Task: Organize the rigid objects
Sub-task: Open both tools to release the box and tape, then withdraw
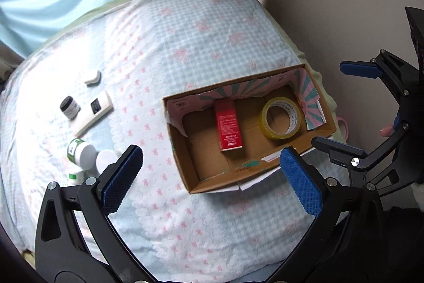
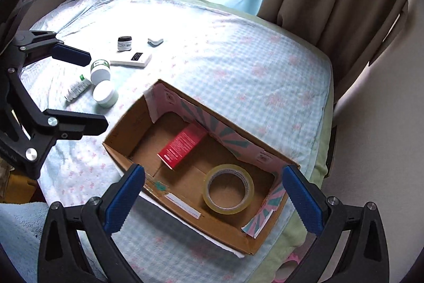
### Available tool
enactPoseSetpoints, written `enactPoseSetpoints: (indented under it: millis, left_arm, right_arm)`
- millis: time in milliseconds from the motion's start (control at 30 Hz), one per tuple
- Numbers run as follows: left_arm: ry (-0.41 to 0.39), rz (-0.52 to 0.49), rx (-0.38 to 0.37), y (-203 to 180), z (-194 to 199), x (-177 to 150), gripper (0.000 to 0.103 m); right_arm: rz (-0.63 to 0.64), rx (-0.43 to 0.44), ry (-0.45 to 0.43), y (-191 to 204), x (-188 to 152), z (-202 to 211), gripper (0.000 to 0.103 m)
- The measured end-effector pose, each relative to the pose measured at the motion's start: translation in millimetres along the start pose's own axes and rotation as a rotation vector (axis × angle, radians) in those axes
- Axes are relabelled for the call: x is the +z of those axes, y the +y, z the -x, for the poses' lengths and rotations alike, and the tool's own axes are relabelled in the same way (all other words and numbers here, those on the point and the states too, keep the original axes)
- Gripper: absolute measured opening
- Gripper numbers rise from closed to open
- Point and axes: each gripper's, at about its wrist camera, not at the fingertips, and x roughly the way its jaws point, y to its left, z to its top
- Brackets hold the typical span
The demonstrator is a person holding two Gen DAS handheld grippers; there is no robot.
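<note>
From the left wrist view, the left hand-held gripper (image 1: pixel 212 174) is spread wide with nothing between its blue pads, held above a bed (image 1: pixel 212 31) covered in a pale blue checked sheet with pink flowers. An open cardboard box (image 1: pixel 182 158) sits just past the pads, its inner flaps printed with pink and teal rays. Inside lie a red carton (image 1: pixel 228 127) flat on the floor and a roll of clear yellowish tape (image 1: pixel 281 119) at its 3 o'clock. At the box's 9 o'clock, on the sheet, are a white remote (image 1: pixel 92 114), a small dark jar (image 1: pixel 69 105), a white clip-shaped piece (image 1: pixel 92 77) and white bottles with green labels (image 1: pixel 82 154). The right hand-held gripper (image 1: pixel 344 108) shows at 3 o'clock, spread too.

From the right wrist view, the right hand-held gripper (image 2: pixel 213 194) is spread and empty over the box (image 2: pixel 119 150); the tape (image 2: pixel 228 188) lies nearest, the red carton (image 2: pixel 182 145) at its 11 o'clock. The bottles (image 2: pixel 100 70), a white tub (image 2: pixel 105 94), remote (image 2: pixel 131 60) and jar (image 2: pixel 124 43) sit at the box's 11 o'clock.
</note>
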Motion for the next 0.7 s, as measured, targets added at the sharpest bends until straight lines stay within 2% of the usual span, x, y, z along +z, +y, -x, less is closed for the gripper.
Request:
enactPoseSetpoints:
  millis: [200, 333, 567, 700]
  left_arm:
    - [-0.05, 0.082, 0.06, 44.6, 50.4, -38.9, 0.103]
    - [-0.078, 0.148, 0.12, 89.0, 77.1, -74.2, 0.103]
    - [-0.095, 0.224, 0.131, 172.7, 98.5, -137.1, 0.103]
    - [-0.097, 0.253, 0.145, 217.8, 106.3, -161.8, 0.103]
  right_arm:
    - [0.013, 0.057, -0.029, 50.8, 25.8, 21.2, 0.103]
    - [0.01, 0.084, -0.048, 89.4, 45.3, 29.6, 0.103]
    - [-0.005, 0.077, -0.068, 157.0, 76.6, 36.4, 0.103]
    - [-0.104, 0.108, -0.066, 188.2, 94.8, 28.0, 0.103]
